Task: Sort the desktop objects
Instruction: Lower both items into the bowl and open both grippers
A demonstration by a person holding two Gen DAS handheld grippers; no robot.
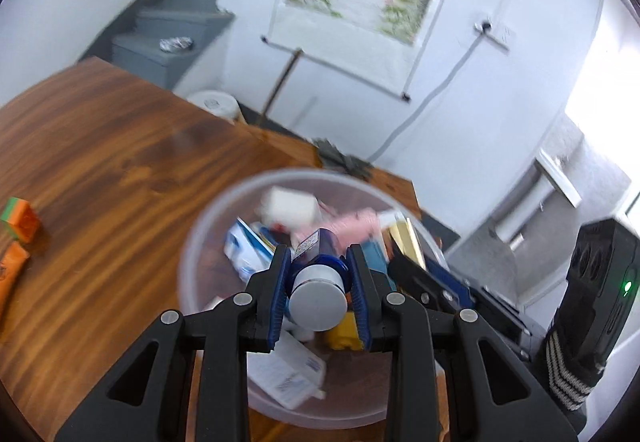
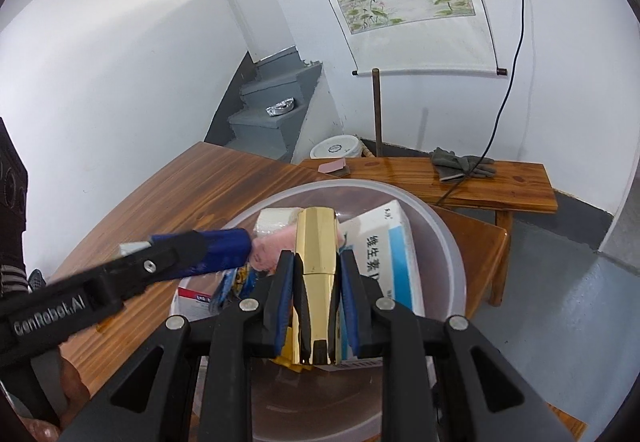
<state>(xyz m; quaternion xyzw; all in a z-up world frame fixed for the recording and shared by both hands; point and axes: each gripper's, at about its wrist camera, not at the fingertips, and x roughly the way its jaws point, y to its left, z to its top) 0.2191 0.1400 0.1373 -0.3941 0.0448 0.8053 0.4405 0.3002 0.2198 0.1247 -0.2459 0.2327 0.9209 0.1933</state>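
A clear plastic basin (image 1: 224, 197) on the wooden table (image 1: 100, 145) holds several boxes and packets. My left gripper (image 1: 318, 258) hangs over it, shut on a blue bottle (image 1: 318, 294) with a grey cap that faces the camera. In the right wrist view that bottle (image 2: 228, 246) reaches in from the left above the basin (image 2: 448, 226). My right gripper (image 2: 317, 258) is shut on a shiny gold case (image 2: 316, 242), also held above the basin. The gold case (image 1: 406, 242) shows at the basin's right edge in the left wrist view.
An orange block with a green top (image 1: 22, 219) and an orange tube (image 1: 10, 274) lie at the table's left. A white and blue box (image 2: 388, 254) and a pink item (image 2: 266, 250) lie in the basin. Behind stands a wooden bench (image 2: 500, 177) with grey gloves (image 2: 460, 163).
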